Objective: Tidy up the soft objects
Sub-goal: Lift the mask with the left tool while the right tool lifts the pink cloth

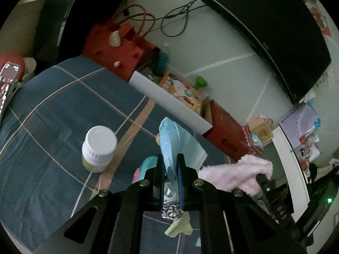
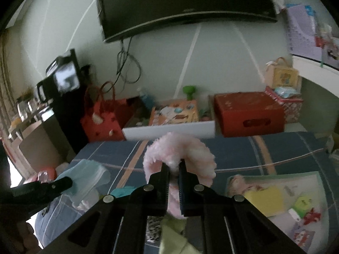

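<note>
My left gripper [image 1: 171,158] is shut on a light blue face mask [image 1: 175,139], which sticks up crumpled from between its fingers above the blue plaid bed [image 1: 63,110]. My right gripper [image 2: 173,166] is shut on a fluffy pink cloth [image 2: 182,152] that bulges over its fingertips. In the left wrist view the pink cloth [image 1: 239,173] hangs at the right, pinched by the right gripper [image 1: 261,178]. The right wrist view shows the mask [image 2: 86,175] at the left in the left gripper [image 2: 63,183]. A yellow-green cloth [image 1: 180,226] and a black-and-white patterned cloth [image 1: 170,210] lie below on the bed.
A white lidded jar [image 1: 98,148] stands on the bed left of the mask. Past the bed's far edge are a white board [image 1: 169,103], a red bag [image 1: 118,48], a red box [image 2: 247,112] and toys. A picture book [image 2: 281,203] lies on the bed at the right.
</note>
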Motion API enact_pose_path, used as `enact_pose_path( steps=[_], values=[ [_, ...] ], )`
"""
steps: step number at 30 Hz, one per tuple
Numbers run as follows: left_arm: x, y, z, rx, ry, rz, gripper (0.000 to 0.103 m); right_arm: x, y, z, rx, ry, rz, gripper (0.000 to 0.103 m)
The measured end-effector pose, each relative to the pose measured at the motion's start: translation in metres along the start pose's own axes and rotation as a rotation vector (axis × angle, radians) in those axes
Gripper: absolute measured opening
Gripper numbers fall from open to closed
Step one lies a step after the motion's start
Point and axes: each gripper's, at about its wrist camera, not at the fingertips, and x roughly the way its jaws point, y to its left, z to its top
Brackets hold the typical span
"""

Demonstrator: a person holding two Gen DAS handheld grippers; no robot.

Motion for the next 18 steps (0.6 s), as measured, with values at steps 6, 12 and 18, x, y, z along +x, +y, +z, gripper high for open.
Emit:
enact_pose_path(
  steps=[6, 12, 18],
  values=[
    [0.001, -0.02, -0.006, 0.055, 0.01, -0.03, 0.01, -0.02, -0.042, 0.009, 0.074, -0.047, -0.08, 0.008],
    [0.017, -0.049, -0.021, 0.118, 0.057, -0.058, 0.01, -0.032, -0.085, 0.009, 0.149, -0.053, -0.153, 0.008],
    [0.032, -0.087, -0.046, 0.208, 0.111, -0.105, 0.01, -0.05, -0.128, 0.007, 0.21, -0.074, -0.24, 0.008]
  ],
)
